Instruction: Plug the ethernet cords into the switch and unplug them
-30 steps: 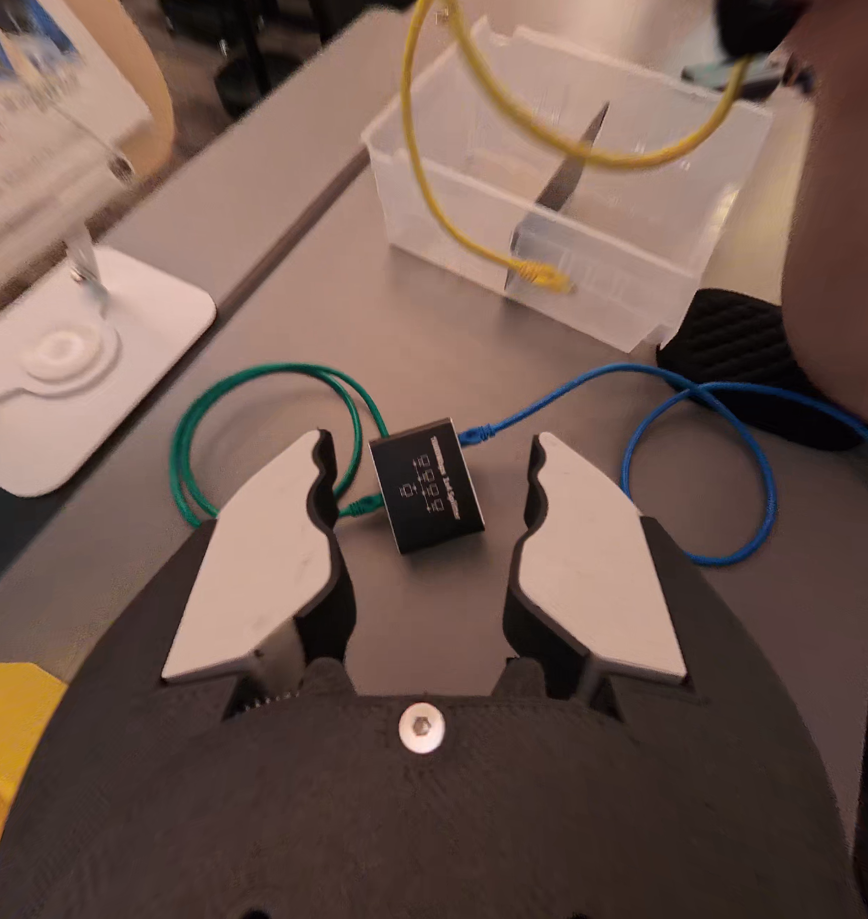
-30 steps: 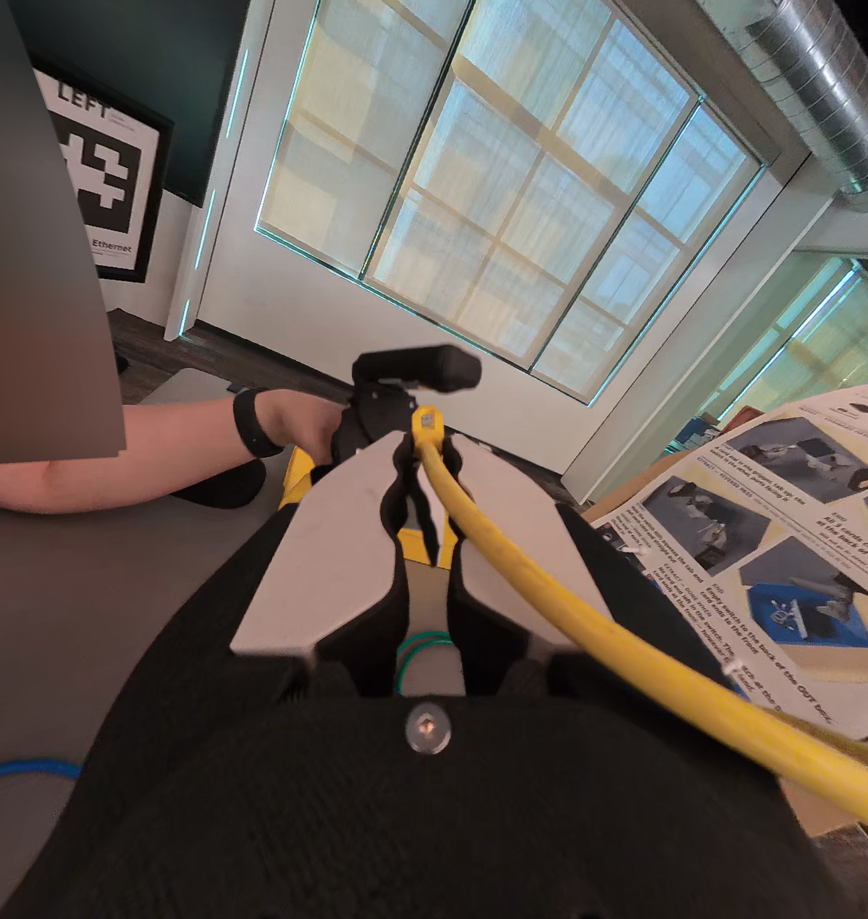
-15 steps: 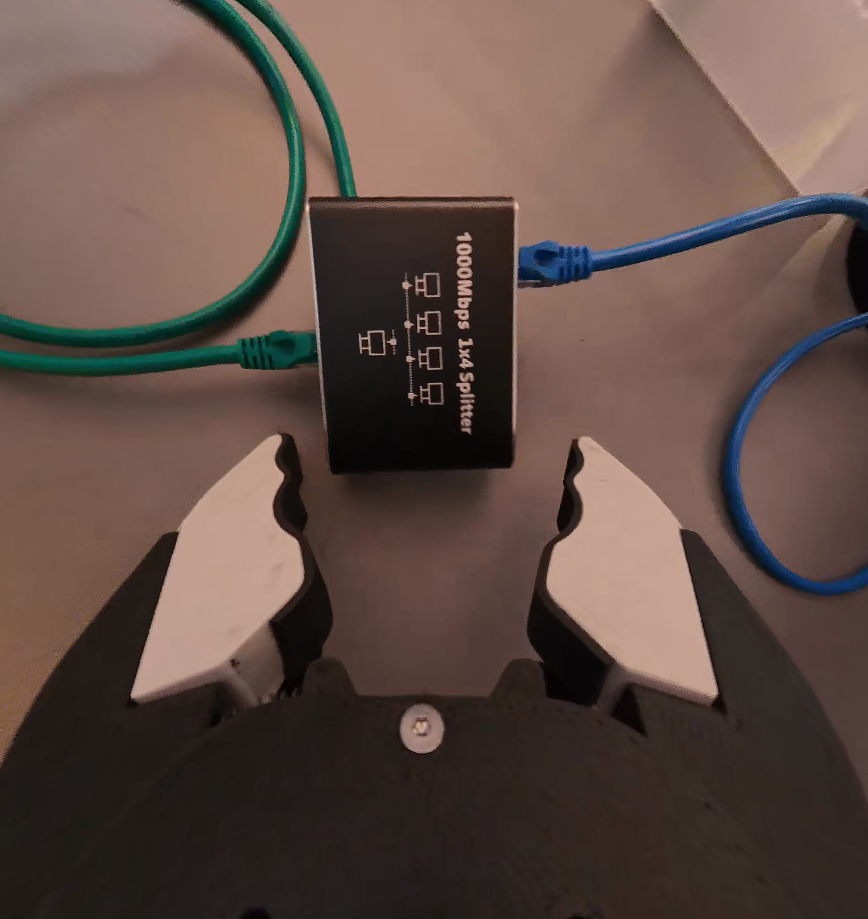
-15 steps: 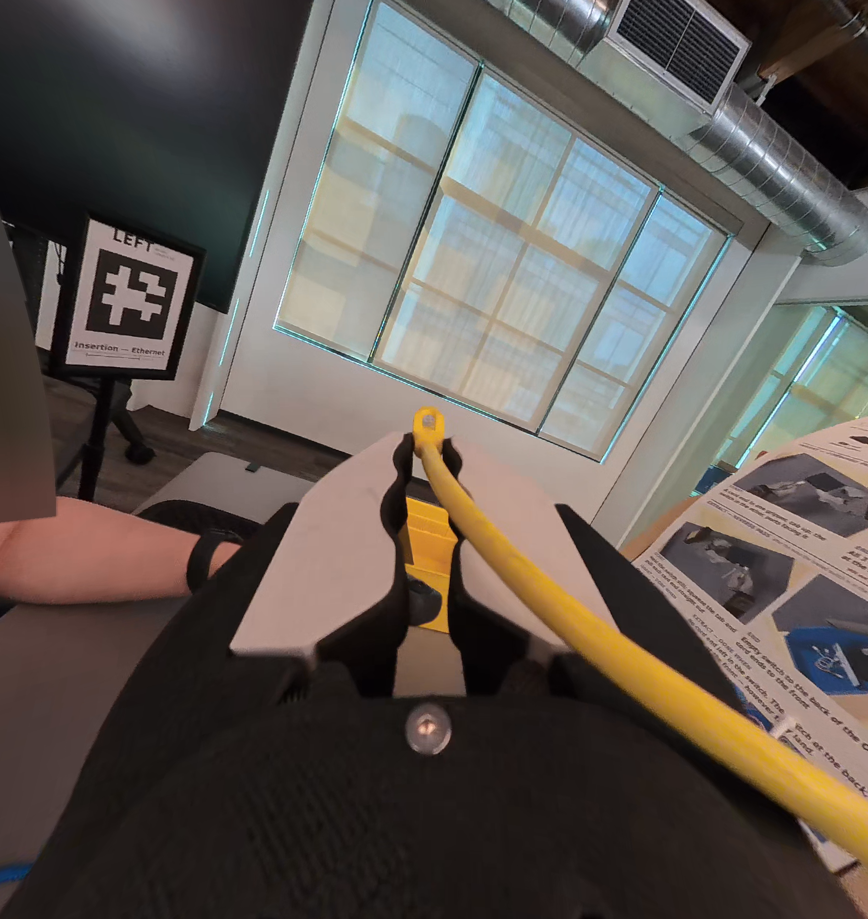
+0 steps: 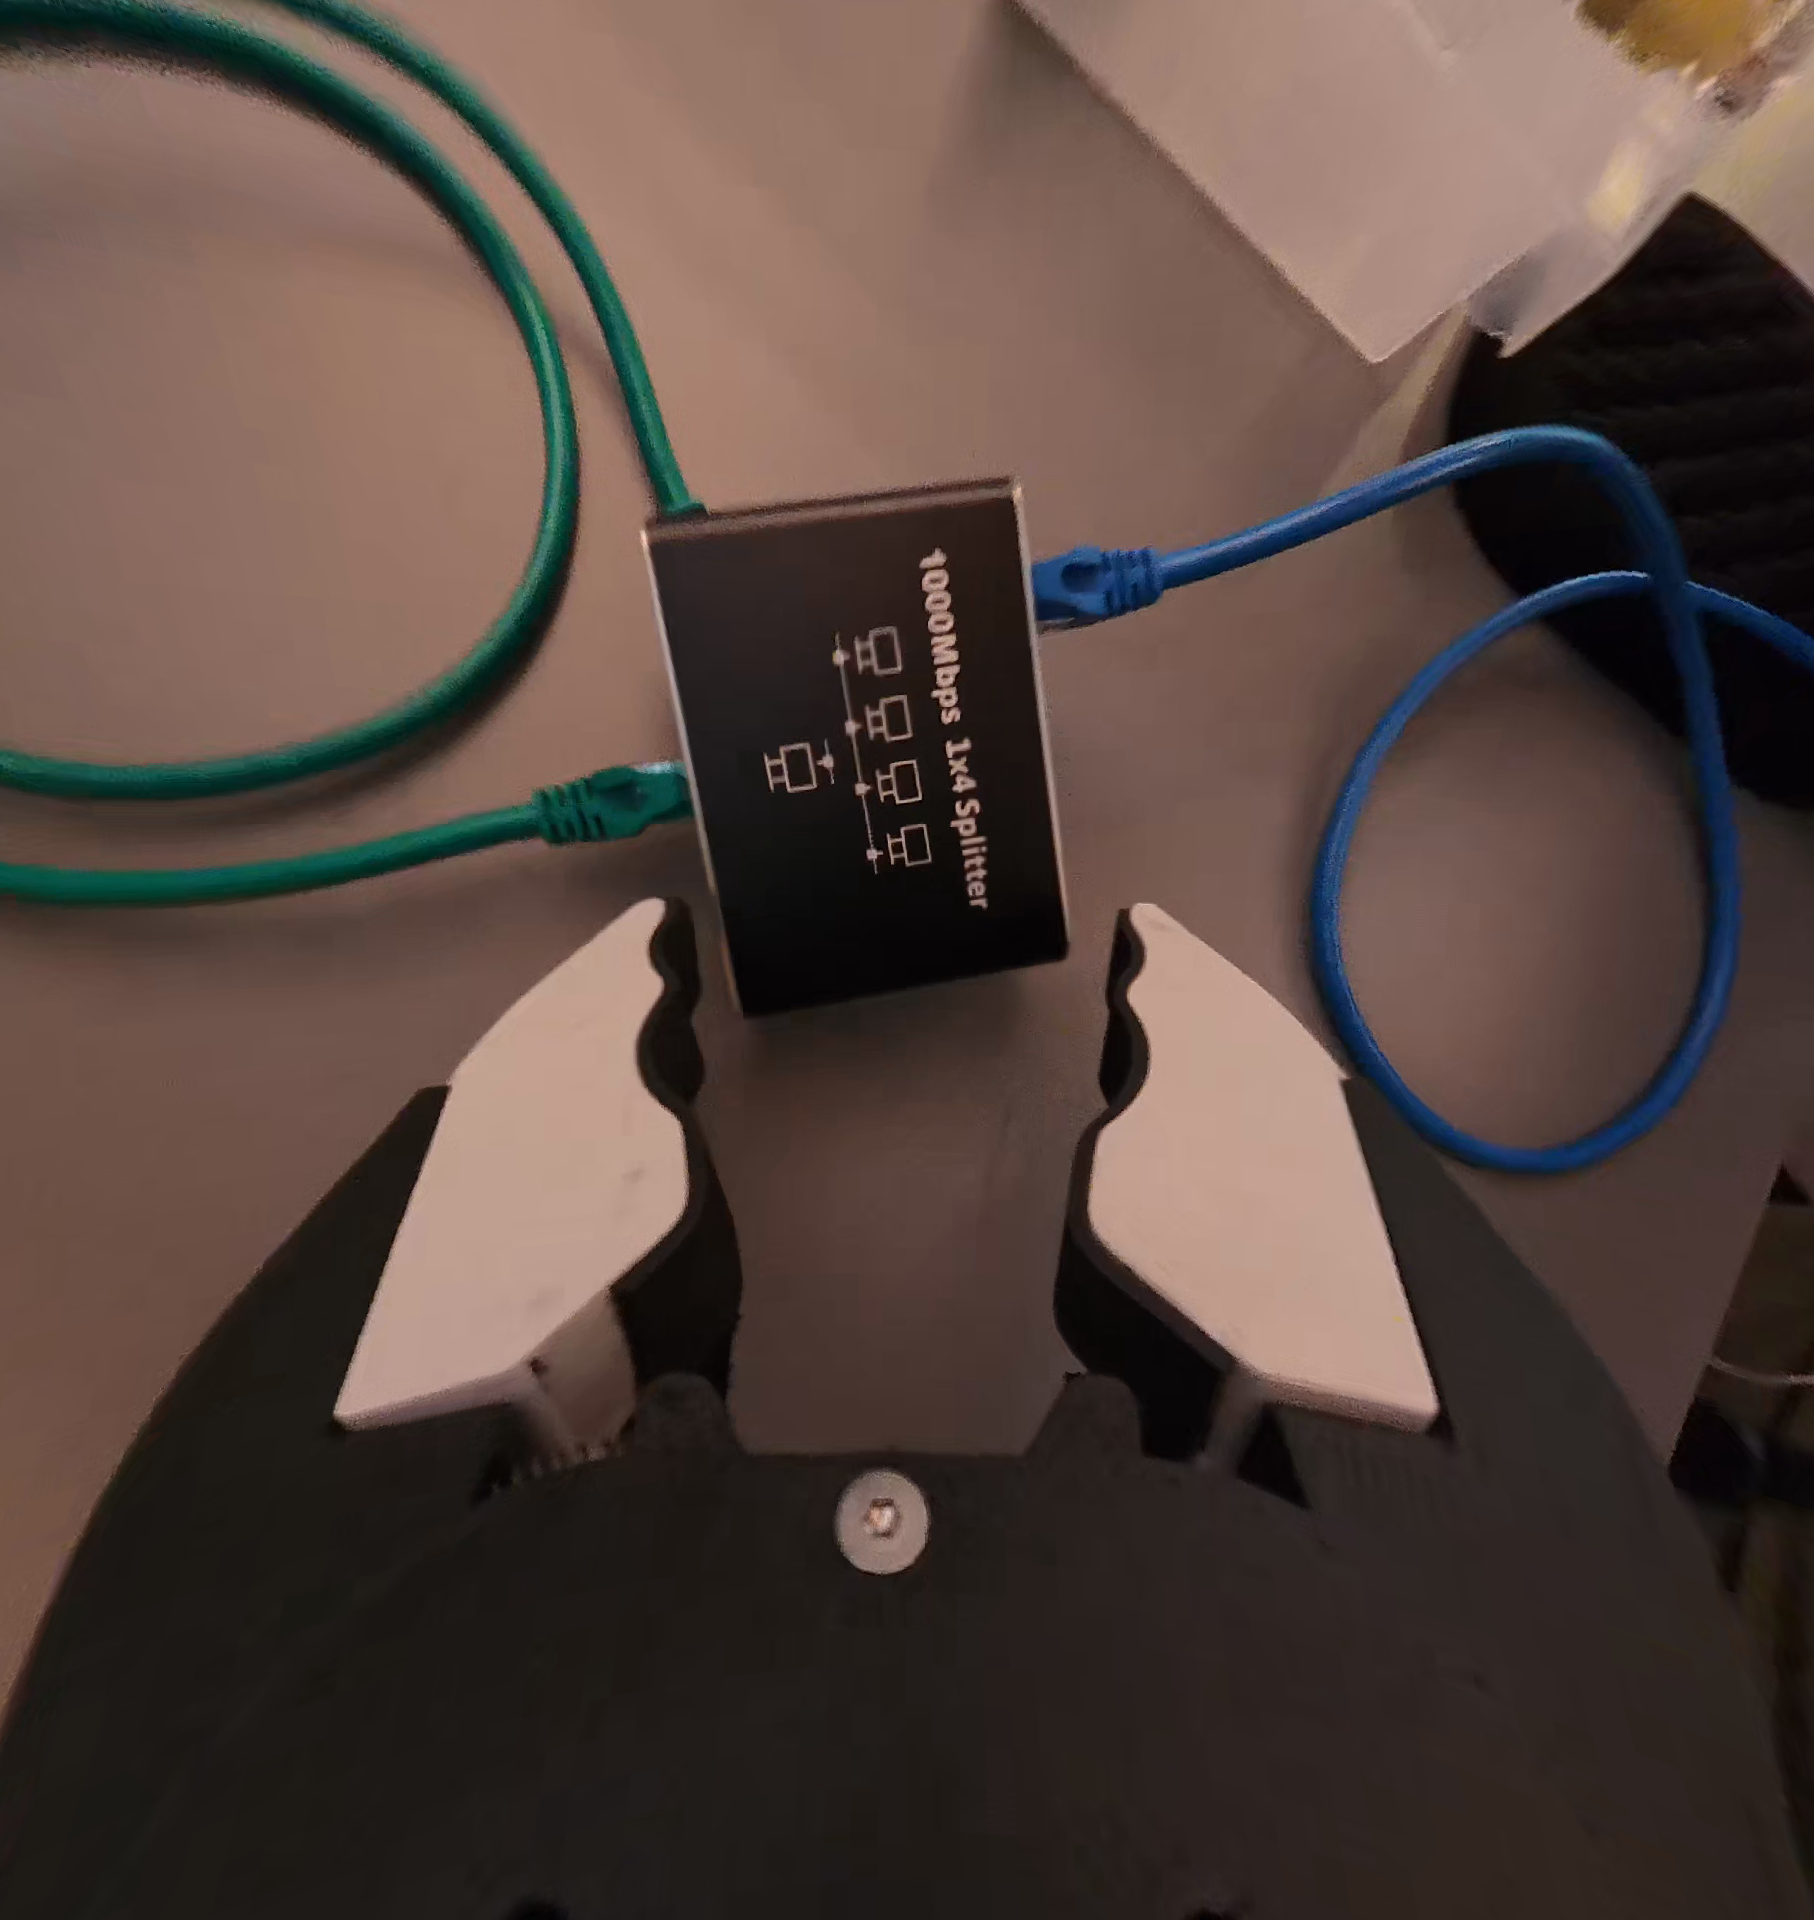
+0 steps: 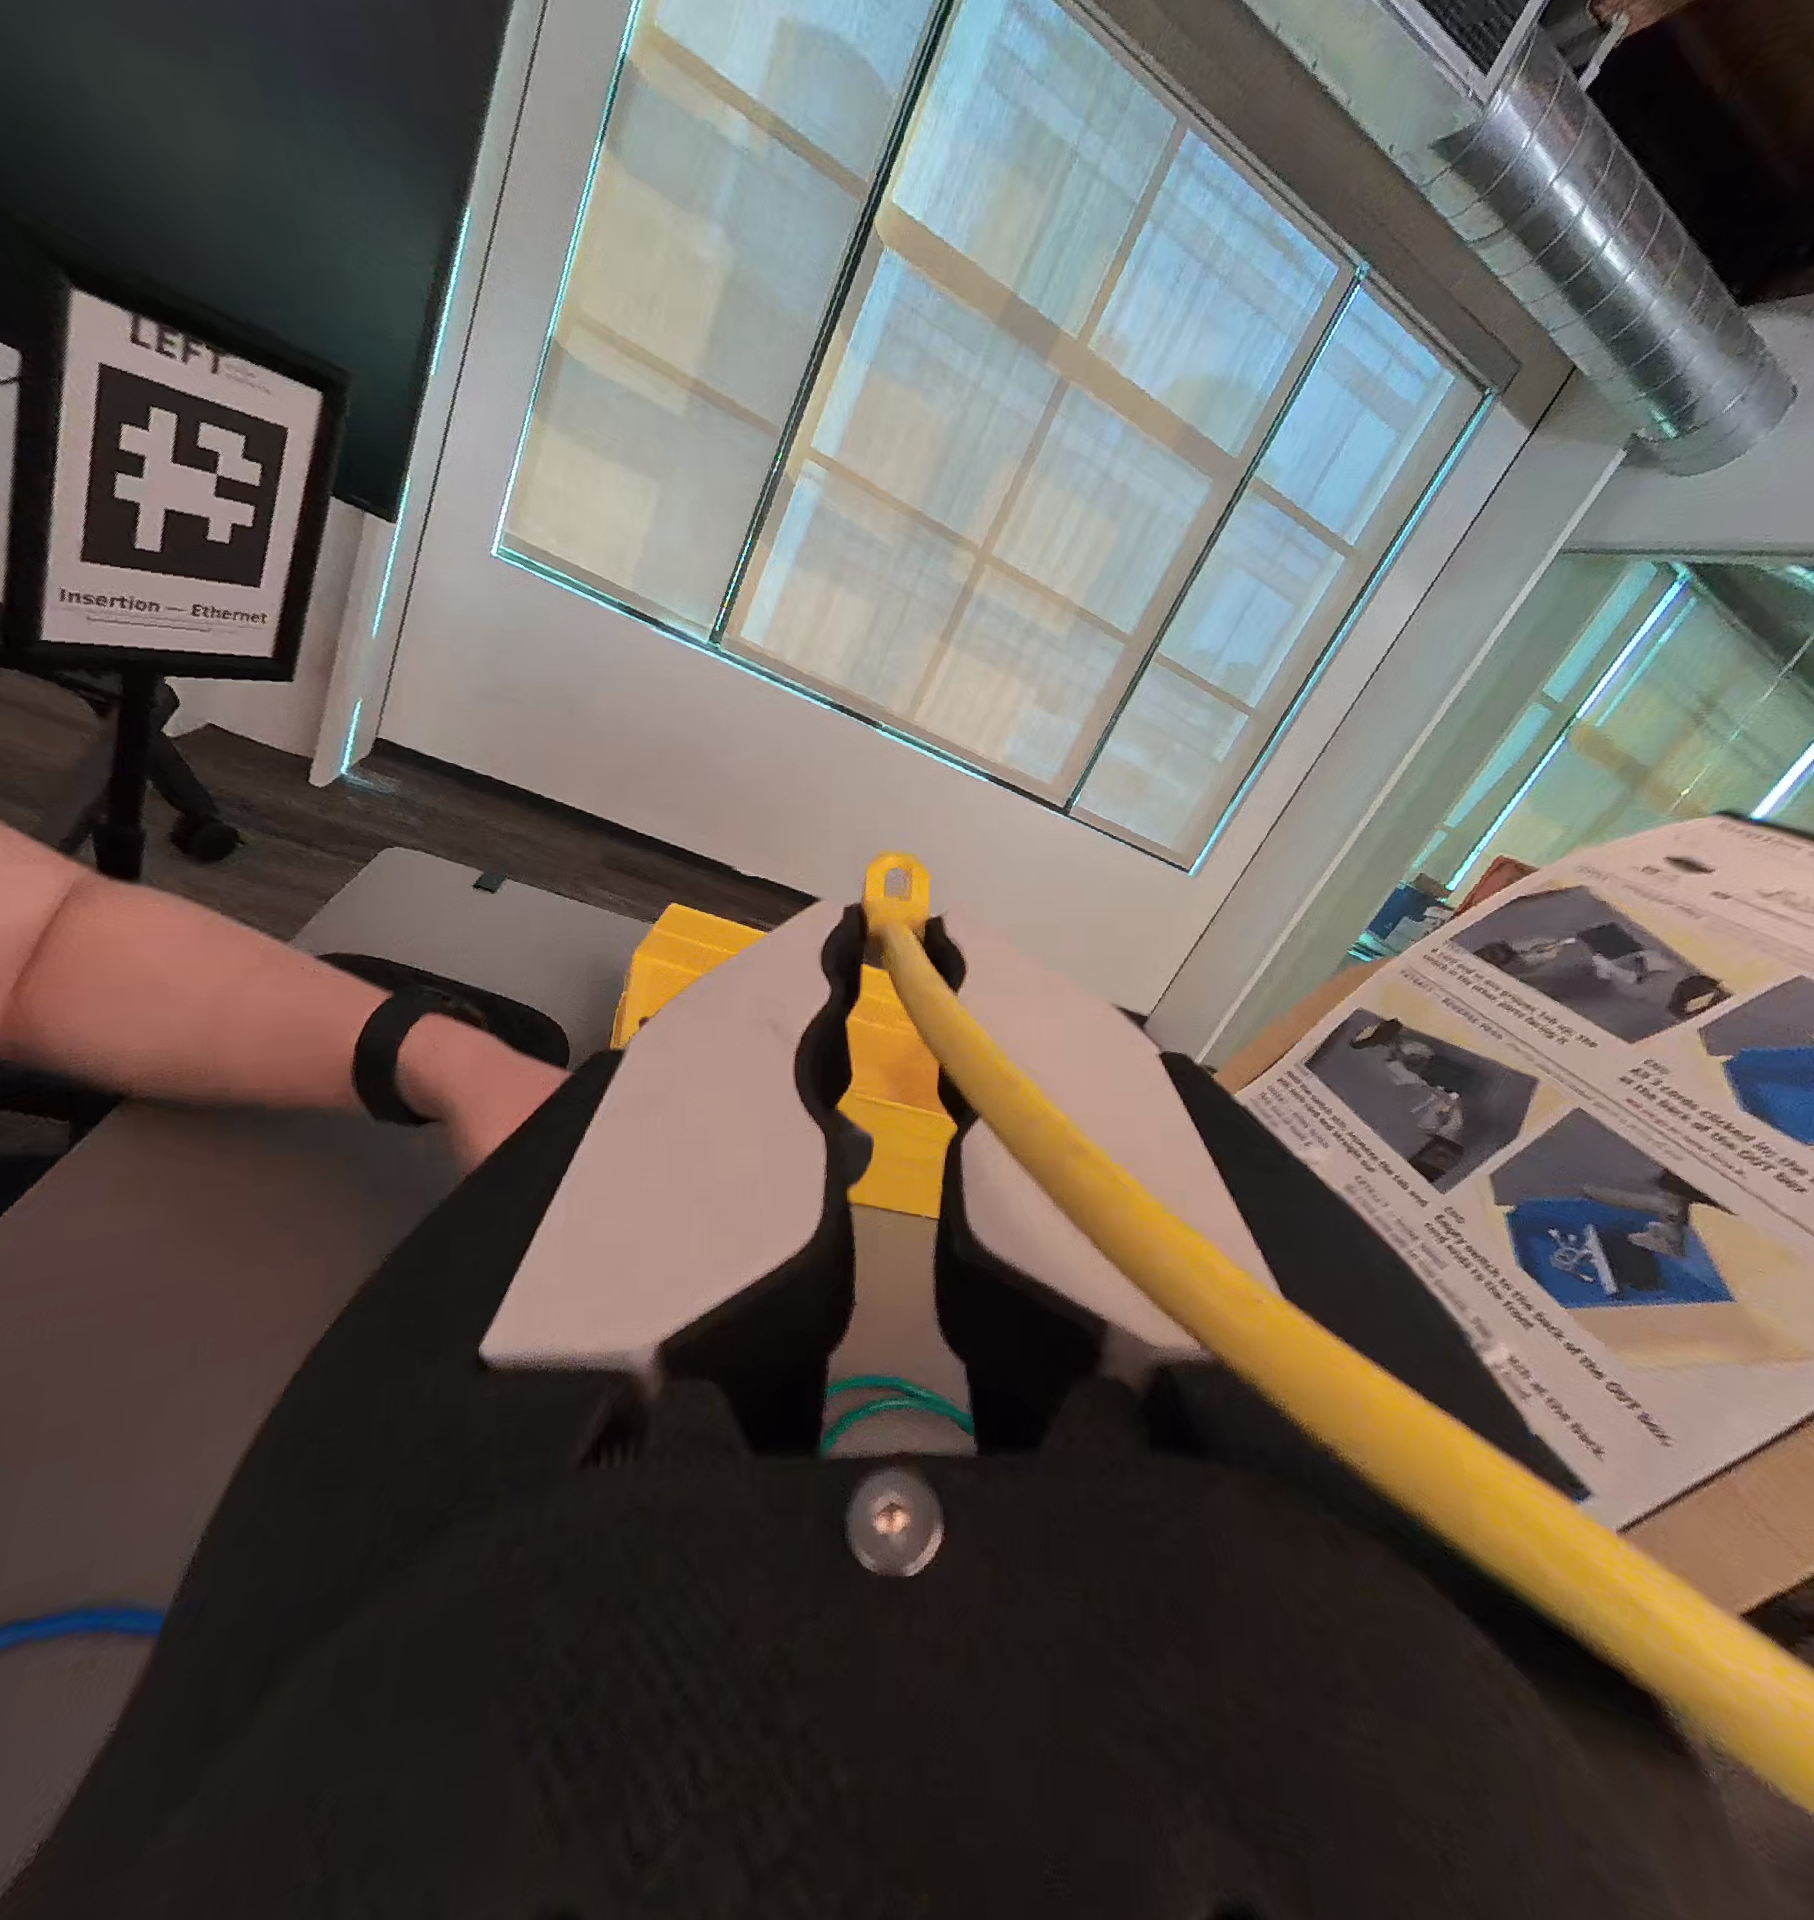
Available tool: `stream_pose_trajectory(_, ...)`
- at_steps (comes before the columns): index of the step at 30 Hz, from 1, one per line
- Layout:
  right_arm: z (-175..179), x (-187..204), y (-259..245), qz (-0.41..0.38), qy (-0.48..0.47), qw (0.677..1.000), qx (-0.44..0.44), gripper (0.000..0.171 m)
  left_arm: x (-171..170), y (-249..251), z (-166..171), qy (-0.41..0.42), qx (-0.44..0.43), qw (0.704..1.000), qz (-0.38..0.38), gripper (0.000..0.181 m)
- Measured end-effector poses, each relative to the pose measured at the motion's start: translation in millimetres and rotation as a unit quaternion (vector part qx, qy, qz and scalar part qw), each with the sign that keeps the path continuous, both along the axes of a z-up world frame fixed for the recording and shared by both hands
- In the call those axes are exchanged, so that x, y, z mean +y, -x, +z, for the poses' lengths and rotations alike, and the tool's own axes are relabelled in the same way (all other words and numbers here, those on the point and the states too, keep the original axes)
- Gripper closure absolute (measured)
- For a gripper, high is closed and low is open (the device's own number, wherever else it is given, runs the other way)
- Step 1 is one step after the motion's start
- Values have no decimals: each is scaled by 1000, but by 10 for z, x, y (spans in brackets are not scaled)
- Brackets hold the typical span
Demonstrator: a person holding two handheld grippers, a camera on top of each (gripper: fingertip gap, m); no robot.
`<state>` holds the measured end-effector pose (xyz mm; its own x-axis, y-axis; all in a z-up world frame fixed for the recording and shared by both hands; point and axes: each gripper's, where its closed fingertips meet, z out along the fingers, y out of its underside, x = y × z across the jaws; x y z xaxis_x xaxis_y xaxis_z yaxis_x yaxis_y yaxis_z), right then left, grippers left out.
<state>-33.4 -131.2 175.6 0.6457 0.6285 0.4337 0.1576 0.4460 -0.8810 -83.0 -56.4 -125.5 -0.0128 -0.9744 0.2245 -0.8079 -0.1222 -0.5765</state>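
Observation:
A small black switch (image 5: 861,748) lies flat on the grey table (image 5: 207,312). A green cord (image 5: 529,416) is plugged into its left side and a blue cord (image 5: 1505,790) into its right side. My left gripper (image 5: 892,920) is open, its fingertips on either side of the switch's near end, not touching it. In the right wrist view my right gripper (image 6: 895,920) is shut on a yellow cord (image 6: 1246,1288) near its plug, held up above the table. The plug tip (image 6: 898,883) sticks out past the fingertips.
A clear plastic bin (image 5: 1298,135) stands beyond the switch. A black pad (image 5: 1692,436) lies at the right. In the right wrist view a yellow box (image 6: 882,1049) sits ahead, a person's forearm (image 6: 207,997) reaches in from the left, and an instruction sheet (image 6: 1568,1143) lies at the right. About 30 cm separates my left fingertips from my right.
My left gripper has dropped down close over the switch and now brackets its near end. My right gripper keeps hold of the yellow cord and has tilted a little.

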Motion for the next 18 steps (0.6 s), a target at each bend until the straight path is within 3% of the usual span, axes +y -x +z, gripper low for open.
stream_pose_trajectory(5, 280, -386, -242, 11, -46, 997, 53, 159, 51, -211, 365, -161, -94, 970, -154, 70)
stream_pose_trajectory(10, 506, -702, -443, 95, -67, 981, 156, 159, 153, -261, 64, -263, 6, 922, -283, 62)
stream_pose_trajectory(13, 462, -621, -484, 81, -51, 983, 156, 159, 170, -333, -53, -306, 47, 881, -357, 56)
stream_pose_trajectory(18, 353, -447, -478, 50, -21, 989, 135, 159, 93, -395, -253, -310, 88, 832, -451, 55)
